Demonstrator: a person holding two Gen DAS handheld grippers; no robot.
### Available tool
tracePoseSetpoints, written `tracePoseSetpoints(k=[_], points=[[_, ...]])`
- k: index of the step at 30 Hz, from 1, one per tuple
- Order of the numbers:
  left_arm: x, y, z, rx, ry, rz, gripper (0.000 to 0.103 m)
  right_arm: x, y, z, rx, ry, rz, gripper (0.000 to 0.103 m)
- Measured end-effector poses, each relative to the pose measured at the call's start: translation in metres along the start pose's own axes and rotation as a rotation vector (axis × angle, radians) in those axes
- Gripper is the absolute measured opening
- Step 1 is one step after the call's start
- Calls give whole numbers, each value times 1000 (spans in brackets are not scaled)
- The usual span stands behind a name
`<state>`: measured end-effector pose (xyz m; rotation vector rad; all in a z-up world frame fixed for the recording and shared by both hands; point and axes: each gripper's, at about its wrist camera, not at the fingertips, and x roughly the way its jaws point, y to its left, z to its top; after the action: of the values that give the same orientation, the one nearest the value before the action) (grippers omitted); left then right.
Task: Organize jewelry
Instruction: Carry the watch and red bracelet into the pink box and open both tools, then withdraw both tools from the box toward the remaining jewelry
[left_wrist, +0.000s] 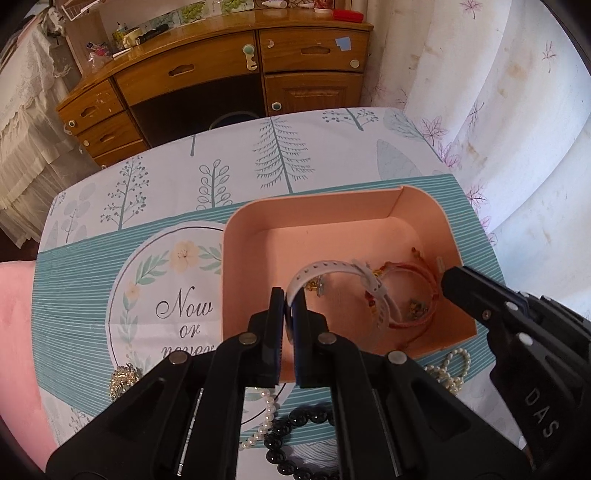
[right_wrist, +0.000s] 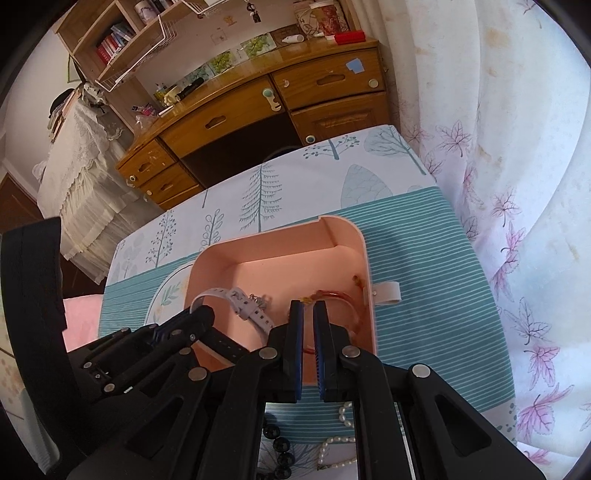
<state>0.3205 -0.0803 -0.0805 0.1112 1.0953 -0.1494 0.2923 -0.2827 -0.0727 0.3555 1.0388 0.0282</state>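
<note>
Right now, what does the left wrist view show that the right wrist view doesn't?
Left wrist only: a gold brooch-like ornament on the tablecloth and the "Now or never" print. Right wrist only: the pink box's white side tab and a wall bookshelf. Both: the pink open box, white perforated strap, red cord bracelets, pearl strand, black bead string.

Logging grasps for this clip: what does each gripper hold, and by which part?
Left gripper pinches the white watch by its strap end; right gripper pinches the red bracelet by its band.
</note>
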Motion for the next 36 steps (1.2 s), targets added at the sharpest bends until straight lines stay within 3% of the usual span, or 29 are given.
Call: tracePoseSetpoints(k=[4, 6, 8, 10, 15, 24, 31, 36], points=[[2, 3, -3, -11, 20, -28, 3, 5, -2, 0, 22, 15, 18, 7], [2, 2, -5, -10, 32, -37, 3, 5, -4, -2, 30, 18, 22, 13], [0, 1, -7, -3, 35, -35, 5, 3, -7, -4, 39, 16, 24, 30], [-3, -1, -9, 4, 36, -37, 6, -3, -9, -7, 38, -6, 22, 36], [-9, -4, -14, 17, 54, -66, 14, -16, -9, -13, 12, -29, 3, 36], [-19, -5, -17, 10, 64, -73, 15, -42, -11, -26, -10, -58, 7, 36], [-40, -5, -19, 18, 48, -115, 15, -69, -8, -37, -26, -87, 10, 36], [-74, 3, -21, 18, -9, -124, 15, -94, -6, -47, -37, -103, 22, 36]])
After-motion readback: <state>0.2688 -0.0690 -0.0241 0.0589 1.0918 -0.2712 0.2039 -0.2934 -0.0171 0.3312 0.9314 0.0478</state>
